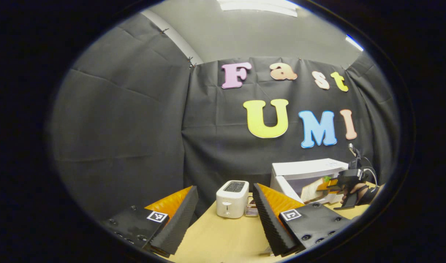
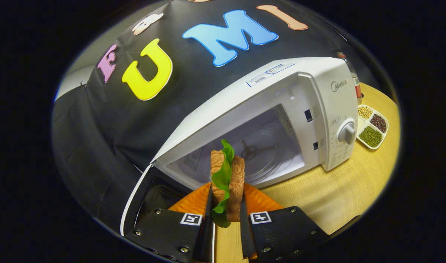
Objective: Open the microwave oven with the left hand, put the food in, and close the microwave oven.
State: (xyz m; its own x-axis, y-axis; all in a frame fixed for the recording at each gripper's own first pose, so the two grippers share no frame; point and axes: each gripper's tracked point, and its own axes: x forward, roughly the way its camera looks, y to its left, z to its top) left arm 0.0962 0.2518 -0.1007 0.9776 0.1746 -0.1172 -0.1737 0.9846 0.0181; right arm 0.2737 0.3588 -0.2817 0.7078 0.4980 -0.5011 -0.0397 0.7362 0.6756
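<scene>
At lower centre of the right gripper view, the right gripper [image 2: 226, 215] pinches a sandwich [image 2: 228, 182] upright, both fingers pressing its bread, just before the microwave [image 2: 281, 106] — door [image 2: 142, 197] swung open at lower left, cavity bare but for its turntable. A tray [image 2: 372, 126] of beans sits at right. In the left gripper view, the left gripper [image 1: 225, 215] is spread wide over open table [image 1: 223, 237], a toaster [image 1: 232, 199] beyond.

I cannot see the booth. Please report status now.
Right gripper shut on sandwich. Left gripper open, holding nothing. Microwave door open, cavity unobstructed.
</scene>
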